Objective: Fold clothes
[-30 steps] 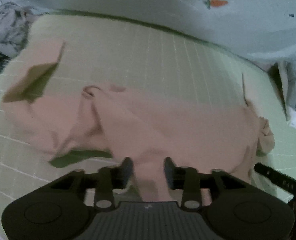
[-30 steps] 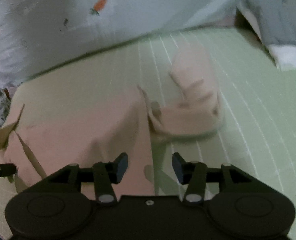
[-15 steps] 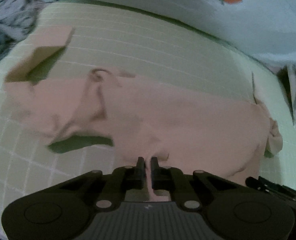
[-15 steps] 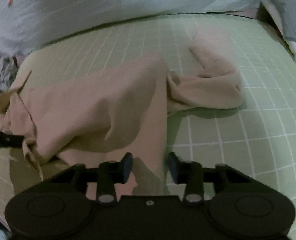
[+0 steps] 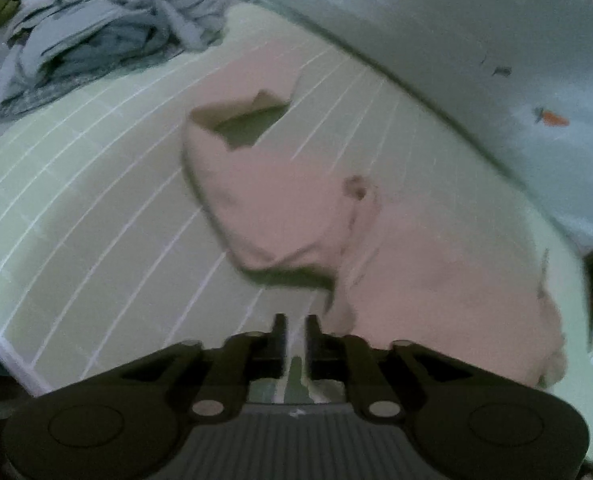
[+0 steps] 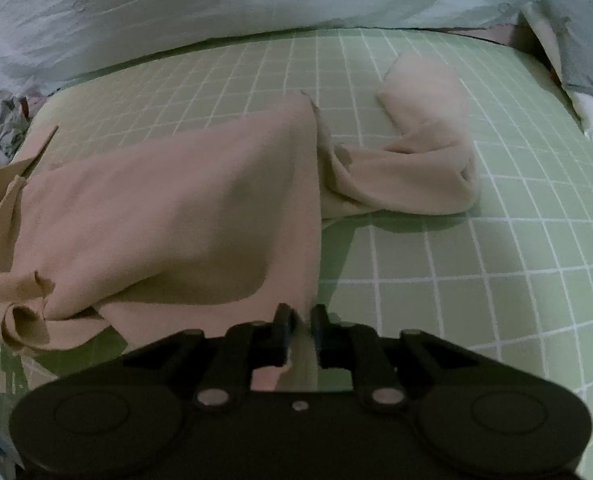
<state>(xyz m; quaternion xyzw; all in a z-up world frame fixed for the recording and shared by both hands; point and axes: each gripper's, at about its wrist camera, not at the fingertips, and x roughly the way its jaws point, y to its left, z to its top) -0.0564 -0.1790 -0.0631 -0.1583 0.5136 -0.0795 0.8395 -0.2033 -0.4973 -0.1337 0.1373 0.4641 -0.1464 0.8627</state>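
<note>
A pale pink long-sleeved garment (image 5: 296, 200) lies spread and rumpled on a green gridded mat (image 5: 96, 200). My left gripper (image 5: 295, 332) hovers just left of the garment's near edge. Its jaws are opening, and only the mat shows in the narrow gap between them. In the right wrist view the garment (image 6: 176, 208) fills the left half, with one sleeve (image 6: 424, 168) curled to the right. My right gripper (image 6: 300, 324) is shut on the garment's near hem, and a strip of fabric runs between its fingers.
A crumpled pile of grey clothes (image 5: 108, 28) lies beyond the mat's far left corner. A pale blanket with carrot prints (image 6: 176, 8) borders the mat's far side. The mat's front left edge (image 5: 12, 360) is close to my left gripper. Bare mat (image 6: 496, 260) lies right of the sleeve.
My left gripper closed on the garment's near edge, then swung left and rolled, and its jaws have parted off the fabric. My right gripper closed on the hem and has held still since.
</note>
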